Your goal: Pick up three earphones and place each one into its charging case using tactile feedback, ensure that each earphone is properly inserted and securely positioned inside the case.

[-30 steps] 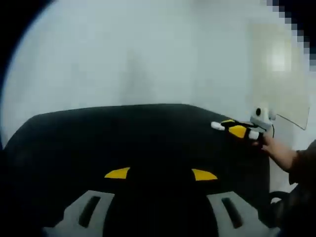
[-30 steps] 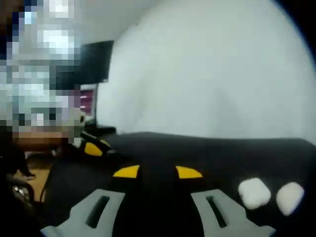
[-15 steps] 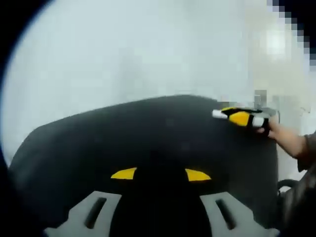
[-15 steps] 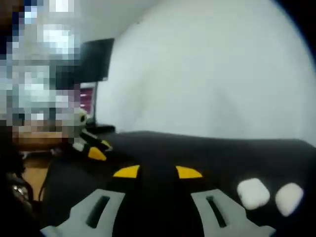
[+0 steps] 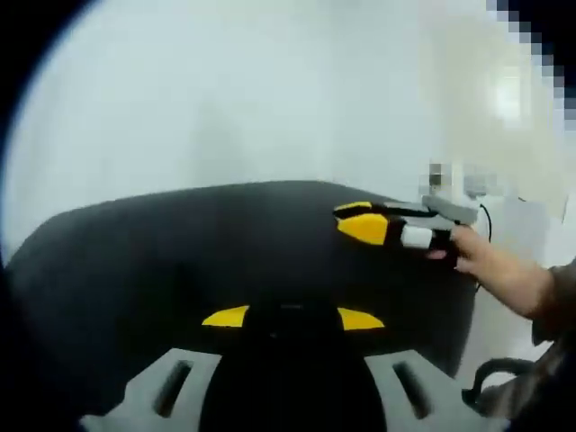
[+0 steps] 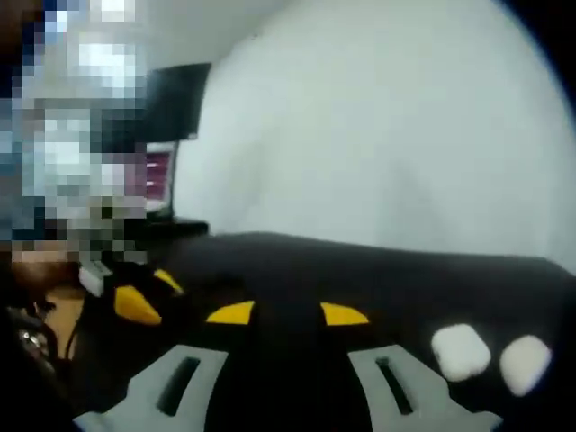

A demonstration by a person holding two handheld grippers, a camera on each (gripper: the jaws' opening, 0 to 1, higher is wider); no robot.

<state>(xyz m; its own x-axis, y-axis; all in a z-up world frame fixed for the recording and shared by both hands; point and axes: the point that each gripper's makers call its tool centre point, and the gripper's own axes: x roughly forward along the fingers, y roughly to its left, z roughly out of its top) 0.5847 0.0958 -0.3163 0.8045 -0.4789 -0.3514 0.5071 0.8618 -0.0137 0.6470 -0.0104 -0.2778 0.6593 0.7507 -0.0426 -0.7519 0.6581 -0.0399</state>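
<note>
Two small white rounded things, blurred, lie on the black table (image 6: 378,270) in the right gripper view: one white piece (image 6: 462,351) and a second white piece (image 6: 525,364) to its right; I cannot tell whether they are cases or earphones. My right gripper (image 6: 288,313) stands open to their left, nothing between its yellow-tipped jaws. My left gripper (image 5: 292,318) is open too, above bare black table (image 5: 180,243). The right gripper (image 5: 369,225) reaches in from the right, held by a hand (image 5: 490,270). The left gripper (image 6: 135,301) shows at the left edge.
A pale wall (image 6: 378,135) rises behind the table. A dark monitor (image 6: 175,112) and a reddish screen (image 6: 157,180) stand at the back left in the right gripper view. The table's far edge (image 5: 270,186) curves across the left gripper view.
In the left gripper view the right gripper and its hand have moved left, further over the table. In the right gripper view the left gripper has dropped down and left. The white pieces lie still.
</note>
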